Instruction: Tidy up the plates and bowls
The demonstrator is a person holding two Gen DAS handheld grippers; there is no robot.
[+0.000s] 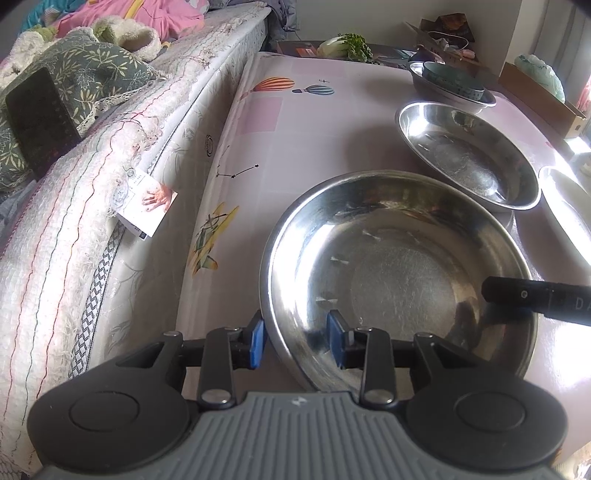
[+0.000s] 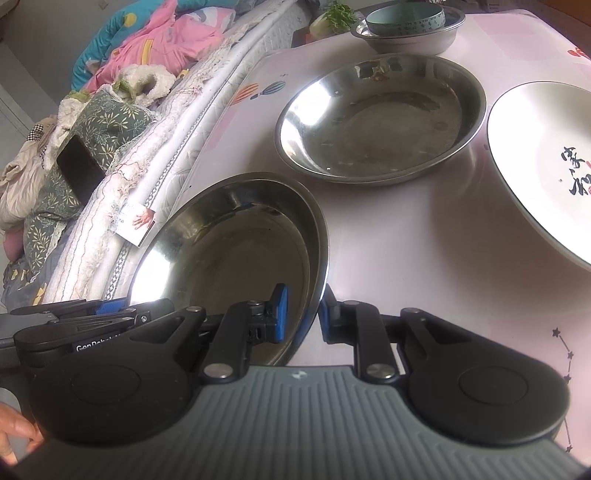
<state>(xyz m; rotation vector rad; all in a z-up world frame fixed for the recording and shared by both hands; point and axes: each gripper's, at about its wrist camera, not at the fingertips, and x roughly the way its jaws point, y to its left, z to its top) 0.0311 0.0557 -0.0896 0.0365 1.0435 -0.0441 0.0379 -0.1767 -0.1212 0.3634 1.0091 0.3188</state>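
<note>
A steel plate [image 1: 399, 266] lies nearest on the pink table; it also shows in the right wrist view [image 2: 229, 251], tilted. My left gripper [image 1: 295, 341] straddles its near-left rim, blue pads on either side with a gap. My right gripper [image 2: 301, 314] straddles its right rim, pads close around the edge; its finger shows in the left wrist view [image 1: 532, 299]. A second steel plate [image 1: 469, 155] [image 2: 380, 118] lies beyond. A white plate with writing [image 2: 546, 162] lies to the right. A teal bowl [image 2: 404, 16] sits in a steel bowl [image 2: 406, 38] at the far end.
A bed with quilts and a black phone [image 1: 38, 118] runs along the table's left edge [image 1: 218, 173]. Leafy greens [image 1: 347, 46] and a cardboard box [image 1: 546, 96] are at the table's far side. A small card [image 1: 147, 206] lies on the bed's edge.
</note>
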